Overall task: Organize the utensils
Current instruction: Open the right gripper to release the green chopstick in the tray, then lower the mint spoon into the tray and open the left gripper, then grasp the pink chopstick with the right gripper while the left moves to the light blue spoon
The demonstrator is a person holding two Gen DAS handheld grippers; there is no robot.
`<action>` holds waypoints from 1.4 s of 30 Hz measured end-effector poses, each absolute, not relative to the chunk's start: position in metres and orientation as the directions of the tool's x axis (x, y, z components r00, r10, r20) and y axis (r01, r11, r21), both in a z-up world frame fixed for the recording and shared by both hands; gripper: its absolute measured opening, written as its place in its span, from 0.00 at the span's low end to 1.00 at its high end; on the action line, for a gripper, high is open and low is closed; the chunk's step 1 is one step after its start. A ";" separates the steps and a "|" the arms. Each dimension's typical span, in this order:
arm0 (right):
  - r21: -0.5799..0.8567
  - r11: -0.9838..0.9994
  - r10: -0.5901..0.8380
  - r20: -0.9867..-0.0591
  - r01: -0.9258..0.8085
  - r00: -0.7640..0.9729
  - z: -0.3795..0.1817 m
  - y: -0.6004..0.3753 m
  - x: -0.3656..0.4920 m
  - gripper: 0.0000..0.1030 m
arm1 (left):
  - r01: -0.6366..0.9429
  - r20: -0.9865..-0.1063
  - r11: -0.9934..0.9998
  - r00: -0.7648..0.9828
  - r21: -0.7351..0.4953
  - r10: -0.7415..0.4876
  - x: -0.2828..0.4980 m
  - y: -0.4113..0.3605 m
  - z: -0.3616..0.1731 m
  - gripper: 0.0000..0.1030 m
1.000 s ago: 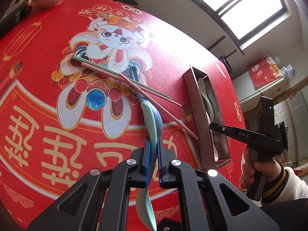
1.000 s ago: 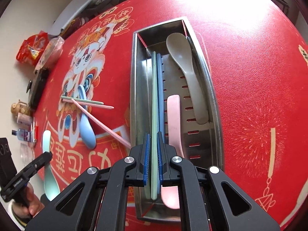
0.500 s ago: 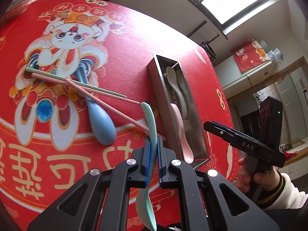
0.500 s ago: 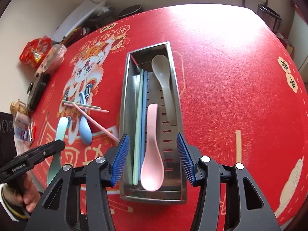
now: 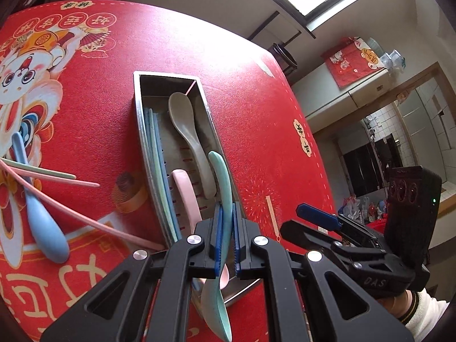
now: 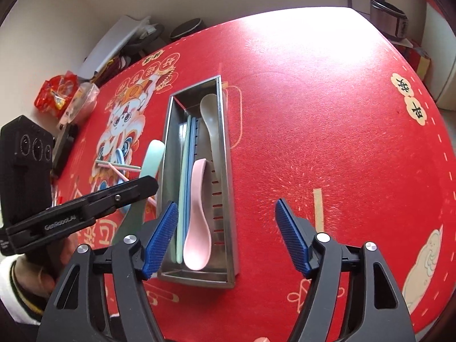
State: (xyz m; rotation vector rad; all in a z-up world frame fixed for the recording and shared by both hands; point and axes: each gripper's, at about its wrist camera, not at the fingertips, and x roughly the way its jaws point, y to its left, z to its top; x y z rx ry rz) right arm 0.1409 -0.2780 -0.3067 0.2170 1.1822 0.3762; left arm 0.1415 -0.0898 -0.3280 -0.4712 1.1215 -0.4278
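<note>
Mint spoon (image 5: 225,199), clamped in the left gripper (image 5: 226,239), hangs above the steel tray (image 5: 136,105) near the table's middle, awaiting lowering and release, while the right gripper (image 6: 226,236), just opening, spreads wide and empty.

Bare red tablecloth (image 6: 327,131) right of the crowded tray (image 6: 228,171).
</note>
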 end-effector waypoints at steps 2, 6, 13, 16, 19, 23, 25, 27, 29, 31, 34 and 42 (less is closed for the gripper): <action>0.362 0.916 0.399 -0.857 -0.171 0.325 -0.307 -0.282 0.143 0.73 | 0.063 -0.745 0.819 0.380 -0.571 -0.549 0.149 -0.092 -0.333 0.06; 0.356 0.918 0.395 -0.863 -0.177 0.315 -0.310 -0.289 0.147 0.73 | -0.002 -0.739 0.803 0.392 -0.596 -0.548 0.157 -0.094 -0.348 0.06; 0.329 0.926 0.373 -0.880 -0.187 0.296 -0.316 -0.300 0.151 0.75 | -0.086 -0.742 0.788 0.414 -0.609 -0.528 0.158 -0.097 -0.369 0.06; 0.320 0.928 0.365 -0.884 -0.191 0.291 -0.318 -0.304 0.155 0.75 | -0.097 -0.747 0.792 0.420 -0.602 -0.516 0.158 -0.100 -0.372 0.06; 0.318 0.927 0.365 -0.885 -0.197 0.289 -0.317 -0.305 0.157 0.75 | -0.103 -0.758 0.803 0.419 -0.587 -0.500 0.159 -0.104 -0.374 0.06; 0.323 0.923 0.373 -0.882 -0.207 0.287 -0.316 -0.303 0.159 0.75 | -0.103 -0.767 0.812 0.413 -0.575 -0.491 0.156 -0.106 -0.375 0.06; 0.326 0.922 0.376 -0.882 -0.210 0.282 -0.317 -0.300 0.160 0.75 | -0.101 -0.772 0.818 0.411 -0.567 -0.484 0.154 -0.105 -0.375 0.07; 0.328 0.921 0.378 -0.883 -0.210 0.277 -0.318 -0.298 0.159 0.75 | -0.097 -0.770 0.817 0.412 -0.568 -0.487 0.153 -0.104 -0.374 0.07; 0.329 0.920 0.379 -0.883 -0.210 0.276 -0.319 -0.297 0.158 0.75 | -0.084 -0.770 0.823 0.416 -0.562 -0.484 0.151 -0.103 -0.370 0.07; 0.332 0.920 0.381 -0.882 -0.209 0.278 -0.318 -0.295 0.158 0.75 | -0.064 -0.767 0.828 0.422 -0.557 -0.484 0.150 -0.104 -0.363 0.07; 0.334 0.920 0.383 -0.878 -0.205 0.288 -0.315 -0.293 0.157 0.75 | -0.021 -0.756 0.838 0.445 -0.545 -0.480 0.145 -0.100 -0.347 0.07; 0.346 0.917 0.393 -0.864 -0.197 0.314 -0.306 -0.279 0.156 0.75 | -0.025 -0.741 0.859 0.519 -0.512 -0.427 0.115 -0.039 -0.314 0.12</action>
